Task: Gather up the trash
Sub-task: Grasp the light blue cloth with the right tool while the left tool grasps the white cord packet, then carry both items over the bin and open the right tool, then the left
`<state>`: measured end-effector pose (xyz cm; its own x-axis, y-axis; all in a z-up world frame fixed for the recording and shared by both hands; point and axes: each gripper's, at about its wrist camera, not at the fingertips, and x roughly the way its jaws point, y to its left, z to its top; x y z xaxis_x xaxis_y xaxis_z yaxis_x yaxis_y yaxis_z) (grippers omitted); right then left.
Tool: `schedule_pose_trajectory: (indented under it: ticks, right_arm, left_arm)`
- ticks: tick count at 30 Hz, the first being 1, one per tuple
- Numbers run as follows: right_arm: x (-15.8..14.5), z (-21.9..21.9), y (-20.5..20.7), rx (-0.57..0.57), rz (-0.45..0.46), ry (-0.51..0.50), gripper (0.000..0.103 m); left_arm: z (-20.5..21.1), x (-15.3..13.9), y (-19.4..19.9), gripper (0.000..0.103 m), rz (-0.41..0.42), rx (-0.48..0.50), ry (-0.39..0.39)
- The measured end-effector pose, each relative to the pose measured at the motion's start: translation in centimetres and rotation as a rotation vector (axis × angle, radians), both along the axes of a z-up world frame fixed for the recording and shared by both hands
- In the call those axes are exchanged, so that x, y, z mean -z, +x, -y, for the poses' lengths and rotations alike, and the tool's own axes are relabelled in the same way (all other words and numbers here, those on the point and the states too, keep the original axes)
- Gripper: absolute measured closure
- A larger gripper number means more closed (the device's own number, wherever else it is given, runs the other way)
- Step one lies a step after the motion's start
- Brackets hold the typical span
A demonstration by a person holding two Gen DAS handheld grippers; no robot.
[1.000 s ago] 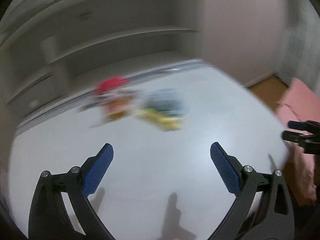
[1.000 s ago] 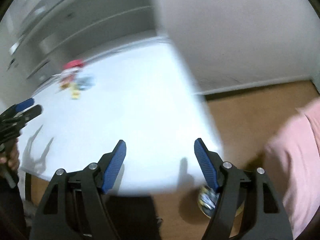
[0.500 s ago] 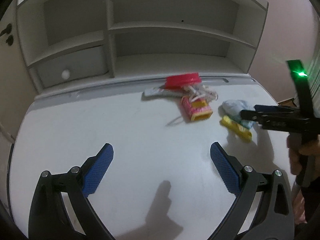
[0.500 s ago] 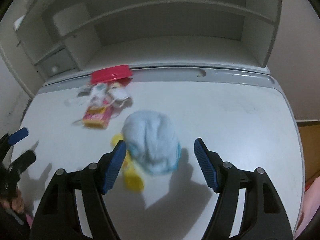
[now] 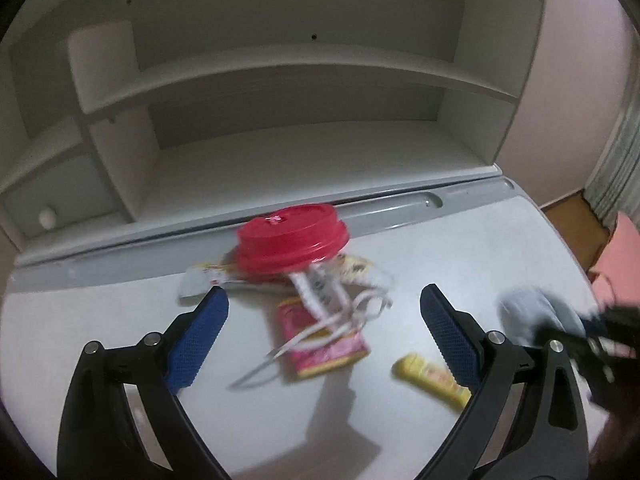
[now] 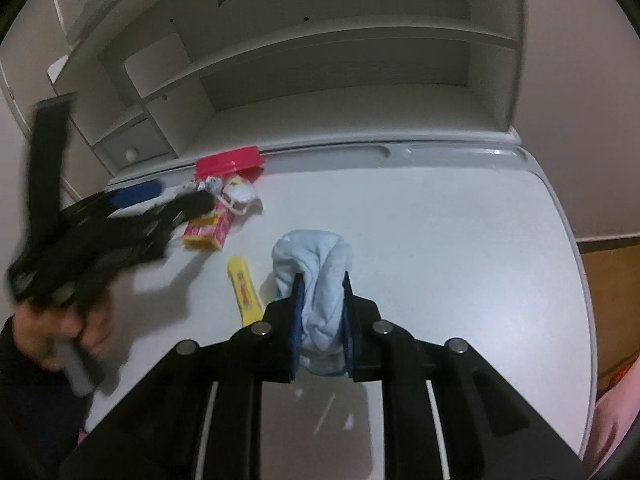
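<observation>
On the white desk [image 6: 440, 232] lies a pile of trash. A red lid [image 5: 292, 242] rests on white wrappers and string [image 5: 336, 300], with a pink and yellow packet [image 5: 324, 344] below. A yellow wrapper [image 5: 432, 376] lies to the right. My left gripper [image 5: 324, 320] is open, its fingers on either side of the pink packet. My right gripper [image 6: 322, 292] is shut on a crumpled light blue cloth [image 6: 316, 268]. The yellow wrapper [image 6: 244, 292] lies just left of it. The left gripper [image 6: 132, 216] shows blurred over the pile in the right wrist view.
A white shelf unit [image 5: 280, 80] with a small drawer [image 5: 52, 204] stands at the back of the desk. A grey groove [image 6: 380, 156] runs along the desk's rear edge. Brown floor [image 6: 608, 276] lies past the right edge.
My right gripper has shut on the blue cloth. My left gripper has moved forward to the pile, so the pink packet now lies between its open fingers.
</observation>
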<state>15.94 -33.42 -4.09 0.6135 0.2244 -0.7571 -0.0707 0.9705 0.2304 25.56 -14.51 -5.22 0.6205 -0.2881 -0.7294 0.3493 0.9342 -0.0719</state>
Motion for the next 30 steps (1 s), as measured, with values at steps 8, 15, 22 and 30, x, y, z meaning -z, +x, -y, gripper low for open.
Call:
schedule_pose_trajectory:
  ticks: [8, 15, 22, 30]
  right_arm:
    - [-0.3, 2.9, -4.2, 0.012, 0.009, 0.018, 0.086]
    - [-0.5, 4.4, -8.3, 0.031, 0.024, 0.046, 0.086]
    - [-0.4, 6.8, -14.2, 0.117, 0.017, 0.05, 0.086]
    - [1.4, 14.6, -24.2, 0.406, -0.035, 0.007, 0.086]
  left_arm:
    - [0.6, 1.5, 0.9, 0.091, -0.077, -0.073, -0.014]
    - [-1.4, -2.3, -5.5, 0.098, 0.027, -0.021, 0.014]
    - [-2.1, -4.3, -14.3, 0.098, 0.07, 0.081, 0.035]
    - [7.6, -2.3, -23.2, 0.098, 0.009, 0.362, -0.065]
